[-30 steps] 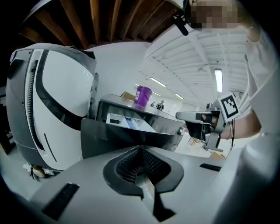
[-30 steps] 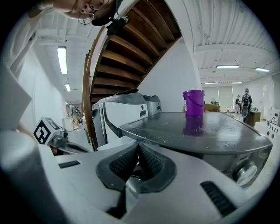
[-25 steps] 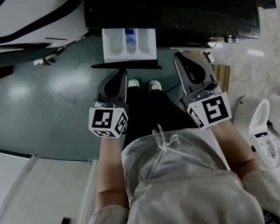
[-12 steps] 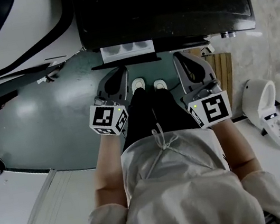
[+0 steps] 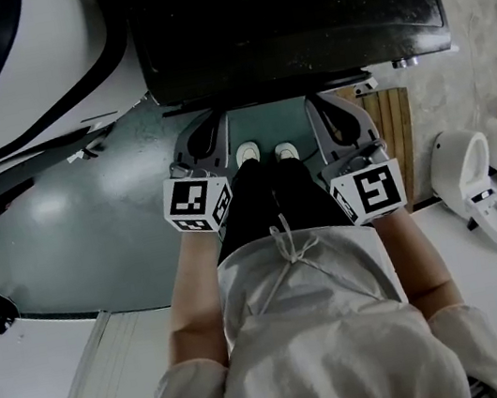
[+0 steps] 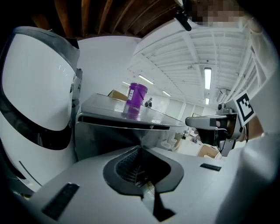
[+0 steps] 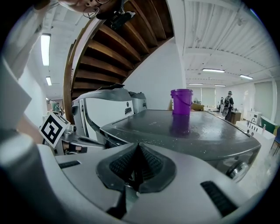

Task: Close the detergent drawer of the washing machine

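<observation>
The washing machine [image 5: 281, 6] shows its dark top at the head view's upper middle. No drawer sticks out past its front edge [image 5: 240, 97]; the front face itself is hidden from above. My left gripper [image 5: 215, 125] and right gripper [image 5: 320, 104] hover side by side just in front of that edge, both shut and holding nothing. In the left gripper view the jaws [image 6: 140, 151] meet below the machine's top edge [image 6: 118, 118]. The right gripper view has the shut gripper [image 7: 138, 148] level with the wet machine top [image 7: 192, 131]. A purple cup [image 7: 181, 101] stands on it.
A white curved appliance [image 5: 37, 78] stands at the left. Two white toilets [image 5: 476, 191] sit on the floor at the right, beside a wooden pallet [image 5: 395, 124]. The person's white shoes [image 5: 264, 153] stand on the green floor [image 5: 91, 221] between the grippers.
The white detergent drawer, pulled out a second ago, slid into the machine and no longer shows. Both grippers moved forward toward the machine's front.
</observation>
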`<state>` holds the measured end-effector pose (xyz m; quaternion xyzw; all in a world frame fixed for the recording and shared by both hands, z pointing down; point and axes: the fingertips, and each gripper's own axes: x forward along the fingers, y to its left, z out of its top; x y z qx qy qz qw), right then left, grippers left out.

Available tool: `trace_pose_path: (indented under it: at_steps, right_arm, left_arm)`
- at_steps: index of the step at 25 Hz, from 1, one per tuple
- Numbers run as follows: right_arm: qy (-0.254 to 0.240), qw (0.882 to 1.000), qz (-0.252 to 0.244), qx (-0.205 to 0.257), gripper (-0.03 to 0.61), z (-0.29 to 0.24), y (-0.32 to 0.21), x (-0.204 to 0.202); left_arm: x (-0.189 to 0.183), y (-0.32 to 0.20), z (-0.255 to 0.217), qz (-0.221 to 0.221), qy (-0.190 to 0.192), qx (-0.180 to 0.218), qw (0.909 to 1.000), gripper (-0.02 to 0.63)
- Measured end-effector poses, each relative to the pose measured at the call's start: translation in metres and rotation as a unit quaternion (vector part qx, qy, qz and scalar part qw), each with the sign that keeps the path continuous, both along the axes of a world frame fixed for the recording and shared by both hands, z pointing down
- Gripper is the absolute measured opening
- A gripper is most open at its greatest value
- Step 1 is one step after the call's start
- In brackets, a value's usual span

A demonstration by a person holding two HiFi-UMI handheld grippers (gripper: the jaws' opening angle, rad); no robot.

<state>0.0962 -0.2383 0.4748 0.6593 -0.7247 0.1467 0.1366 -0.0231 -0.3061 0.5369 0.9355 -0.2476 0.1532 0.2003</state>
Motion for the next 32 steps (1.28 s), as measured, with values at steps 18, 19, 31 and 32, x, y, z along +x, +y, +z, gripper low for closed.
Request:
trace_pose_path:
  at_steps: [18,19,31,32]
  right_arm:
    - [0.009,1.0,0.022,-0.005,0.005,-0.007,-0.014,-0.006]
    - [0.008,1.0,0.024,-0.005,0.005,-0.007,-0.014,-0.005]
    - [0.012,1.0,0.023,0.005,0.005,-0.02,0.0,-0.003]
    - [0.015,1.0,0.019,0.006,0.005,-0.025,0.002,-0.002]
  left_arm:
    - [0.035,0.001,-0.009,0.051,0.001,0.035,0.9981,0.015]
    - [0.032,-0.001,-0.006,0.033,-0.001,0.025,0.9991,0.015]
    - [0.02,-0.006,0.003,0.009,-0.027,-0.018,0.9995,0.017]
    - [0.019,-0.002,0.002,0.013,-0.035,-0.024,0.999,0.017]
